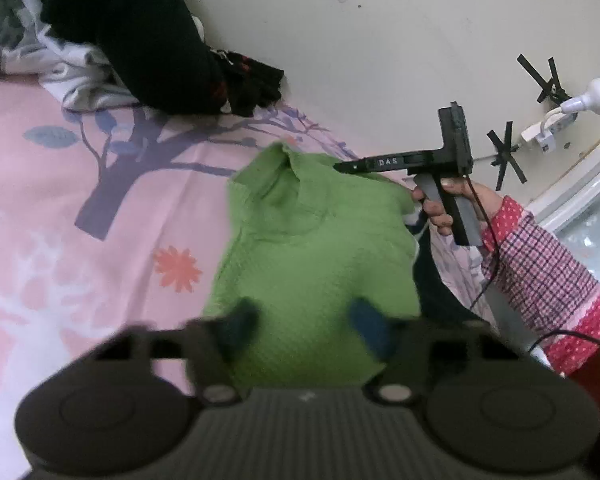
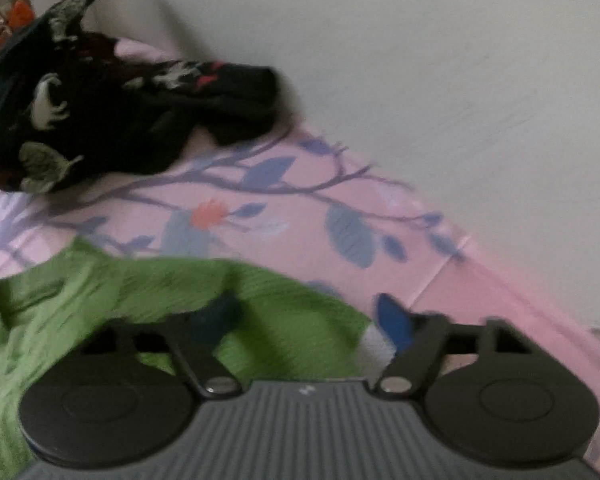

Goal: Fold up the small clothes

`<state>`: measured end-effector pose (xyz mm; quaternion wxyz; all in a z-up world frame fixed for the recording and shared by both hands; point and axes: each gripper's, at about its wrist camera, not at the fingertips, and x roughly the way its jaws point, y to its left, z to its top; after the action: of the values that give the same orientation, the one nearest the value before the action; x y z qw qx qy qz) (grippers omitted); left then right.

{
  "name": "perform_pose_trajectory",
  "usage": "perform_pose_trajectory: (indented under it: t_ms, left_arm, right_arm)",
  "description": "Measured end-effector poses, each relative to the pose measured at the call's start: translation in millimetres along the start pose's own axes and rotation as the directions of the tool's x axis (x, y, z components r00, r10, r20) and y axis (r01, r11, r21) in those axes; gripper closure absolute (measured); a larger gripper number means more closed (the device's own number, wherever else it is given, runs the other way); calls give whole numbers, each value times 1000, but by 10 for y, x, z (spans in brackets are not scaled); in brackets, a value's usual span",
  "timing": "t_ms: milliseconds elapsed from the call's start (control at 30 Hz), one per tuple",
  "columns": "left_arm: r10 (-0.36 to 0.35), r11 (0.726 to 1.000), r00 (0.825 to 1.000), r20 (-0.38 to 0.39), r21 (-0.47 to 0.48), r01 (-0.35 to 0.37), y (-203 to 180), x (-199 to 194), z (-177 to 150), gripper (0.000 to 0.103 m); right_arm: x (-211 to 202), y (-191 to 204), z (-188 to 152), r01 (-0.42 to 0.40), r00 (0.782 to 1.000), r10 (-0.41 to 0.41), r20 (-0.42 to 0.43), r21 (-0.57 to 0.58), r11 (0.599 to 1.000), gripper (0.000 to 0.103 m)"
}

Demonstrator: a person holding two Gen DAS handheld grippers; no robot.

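Observation:
A small green knit top (image 1: 316, 252) lies on the pink printed bedsheet (image 1: 60, 240), collar toward the wall. My left gripper (image 1: 306, 320) is open, its blue-tipped fingers (image 1: 368, 326) spread above the top's near hem. My right gripper (image 2: 310, 316) is open above the top's right edge (image 2: 260, 320), where a white and green cuff (image 2: 376, 346) shows between the fingers. In the left wrist view the right gripper (image 1: 340, 168) reaches over the top's far right shoulder, held by a hand in a red patterned sleeve.
A black patterned garment (image 1: 148, 40) and a grey-white one (image 1: 72, 76) are piled at the far side by the cream wall (image 1: 380, 60). The black pile also shows in the right wrist view (image 2: 100, 112). A dark cloth (image 1: 432, 280) lies right of the top.

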<state>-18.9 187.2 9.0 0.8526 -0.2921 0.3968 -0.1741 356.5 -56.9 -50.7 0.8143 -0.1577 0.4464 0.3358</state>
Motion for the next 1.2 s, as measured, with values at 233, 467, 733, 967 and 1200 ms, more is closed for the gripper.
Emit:
perform_pose_trajectory:
  t_ms: [233,467,733,967,1200]
  left_arm:
    - [64,987,992,107,137,-78,-360,-385,73,87]
    - [68,947,947,314,277,-160,-920,-1036,249,101]
    - [20,869,771,636,371,-328,-1764,-1921,310,101]
    - [147,821,828,541,400,-407,-1621,-1534,349,96]
    - [304,859,889,344,305,-412,-593,-800,376,46]
  right_arm:
    - [-855,431,-255,71,979,-56,194,-68,995,103]
    - [-2488,438,-769,117,812,-159,562,110,987,103]
    - [-4422,631,-1441,118,507,-295,810,274,954,103]
    - [-4658,679,-1823,149,552,-306,776,269,951,96]
    - [-3442,1086,-2068,275,741,-291,605,122,954,53]
